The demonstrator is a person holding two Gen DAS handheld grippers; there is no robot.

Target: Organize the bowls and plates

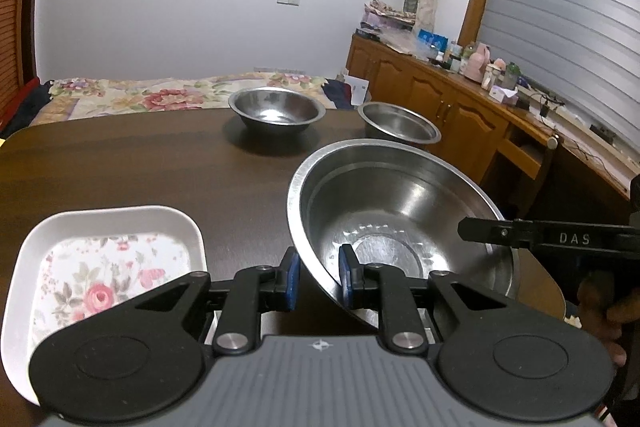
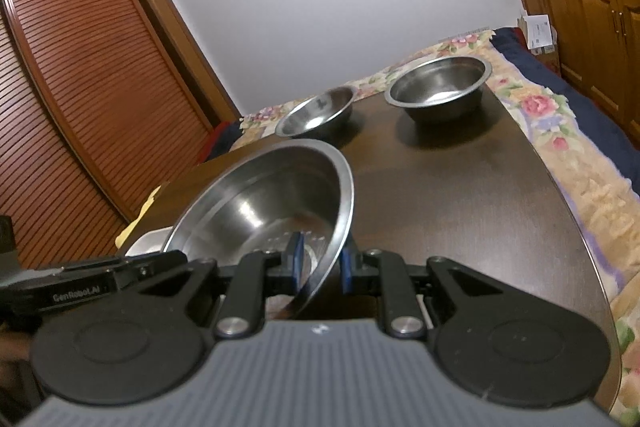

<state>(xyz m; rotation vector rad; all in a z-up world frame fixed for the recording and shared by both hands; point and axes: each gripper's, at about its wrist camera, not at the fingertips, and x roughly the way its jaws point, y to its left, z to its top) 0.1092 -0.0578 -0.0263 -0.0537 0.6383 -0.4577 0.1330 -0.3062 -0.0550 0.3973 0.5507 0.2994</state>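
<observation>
On the dark wooden table (image 1: 120, 155), as seen from the left wrist camera, a large steel bowl (image 1: 400, 219) is held tilted near the front edge. Its near rim is straddled by the left gripper (image 1: 319, 279), one blue pad outside the wall and one inside; a small gap seems to remain on the outer side, so it cannot be told whether the rim is truly pinched. The far side of the same bowl is reached by the right gripper (image 1: 464, 229), whose black finger is laid over the rim. A white floral plate (image 1: 116, 227) is seen beside the bowl, to its left, lying flat and alone. Two smaller steel bowls are set well apart at the far edge: the middle bowl (image 1: 277, 111) and the corner bowl (image 1: 399, 125).

From the right wrist camera, the large bowl (image 2: 264, 195) is seen tipped up, with its rim taken between the pads of the right gripper (image 2: 319, 261), which are drawn narrow about the wall. The left gripper (image 2: 120, 267) is seen across at the opposite rim. A corner of the white plate (image 2: 148, 241) shows behind the bowl. The two small bowls (image 2: 316, 113) (image 2: 438, 85) are seen separate and empty.

Little of the task is judged done: nothing is nested or stacked yet. The bowls remain to be gathered, and the plate to be placed.
</observation>
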